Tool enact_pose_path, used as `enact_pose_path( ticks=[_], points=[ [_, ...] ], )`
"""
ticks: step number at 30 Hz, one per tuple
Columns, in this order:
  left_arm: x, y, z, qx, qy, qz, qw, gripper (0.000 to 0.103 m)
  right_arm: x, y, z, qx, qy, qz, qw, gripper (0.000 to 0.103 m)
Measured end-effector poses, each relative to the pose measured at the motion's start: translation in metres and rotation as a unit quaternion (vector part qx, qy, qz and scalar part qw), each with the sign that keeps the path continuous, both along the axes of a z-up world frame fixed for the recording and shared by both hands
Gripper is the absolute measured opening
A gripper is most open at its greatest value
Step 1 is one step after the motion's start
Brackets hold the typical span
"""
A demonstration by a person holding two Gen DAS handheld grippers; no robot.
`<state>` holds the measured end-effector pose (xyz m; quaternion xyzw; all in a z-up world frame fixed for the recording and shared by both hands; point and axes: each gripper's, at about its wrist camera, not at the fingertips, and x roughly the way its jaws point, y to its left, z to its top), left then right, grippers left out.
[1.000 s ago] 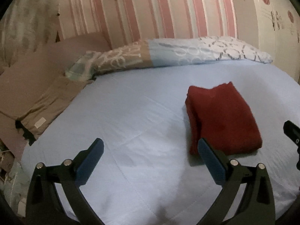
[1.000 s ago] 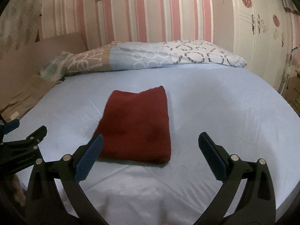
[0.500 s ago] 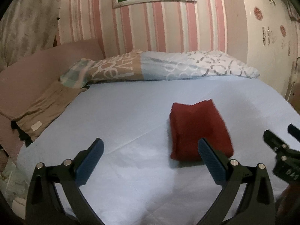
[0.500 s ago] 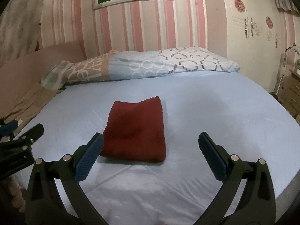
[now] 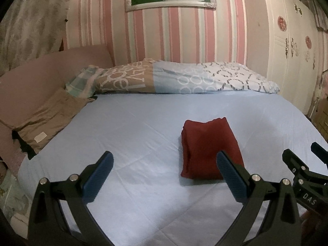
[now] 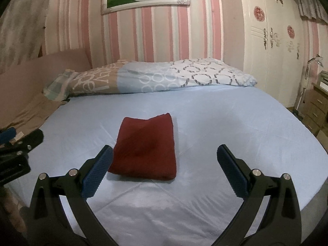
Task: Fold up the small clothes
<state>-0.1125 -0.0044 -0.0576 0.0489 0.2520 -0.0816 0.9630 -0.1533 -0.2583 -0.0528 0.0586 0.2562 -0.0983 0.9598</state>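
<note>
On the bed point(image 6: 225, 119), covered by a smooth pale-blue sheet, a dark red garment point(image 6: 145, 149) is seen folded into a thick rectangle. Both the left hand-held gripper point(image 5: 164, 174) and right hand-held gripper point(image 6: 164, 172) are held wide apart, empty.

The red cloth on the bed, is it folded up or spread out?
Folded. The red cloth lies as a compact, thick rectangle on the bed, layered edges showing.

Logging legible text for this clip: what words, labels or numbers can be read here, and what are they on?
"DAS": white letters on the right gripper body, seen from the left wrist view.
Large white letters on the tan band of the duvet: upside down and folded, not readable for sure.
White tag on the brown cushion: blank or too blurred to read.
</note>
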Motion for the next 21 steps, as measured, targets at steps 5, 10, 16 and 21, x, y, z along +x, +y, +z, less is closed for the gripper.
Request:
enact_pose_path(
  ticks=[5, 10, 16, 21],
  points=[
    [-0.0048, 0.0012, 0.0008, -0.002, -0.008, 0.008, 0.9999, 0.101, 0.0012, -0.0044, 0.0013, 0.005, 0.002, -0.013, 1.0, 0.1],
    [-0.0049, 0.0019, 0.0009, -0.001, -0.004, 0.008, 1.0, 0.101, 0.0001, -0.0047, 0.0042, -0.009, -0.002, -0.021, 1.0, 0.1],
    [-0.0023, 0.0029, -0.001, 0.002, -0.001, 0.014, 0.9999, 0.101, -0.0048, -0.008, 0.0055, -0.015, -0.01, -0.031, 0.999, 0.1],
    [0.001, 0.0047, -0.0031, 0.001, 0.003, 0.017, 0.9998, 0.101, -0.0068, -0.0089, 0.0067, -0.018, -0.014, -0.032, 0.999, 0.1]
  ],
)
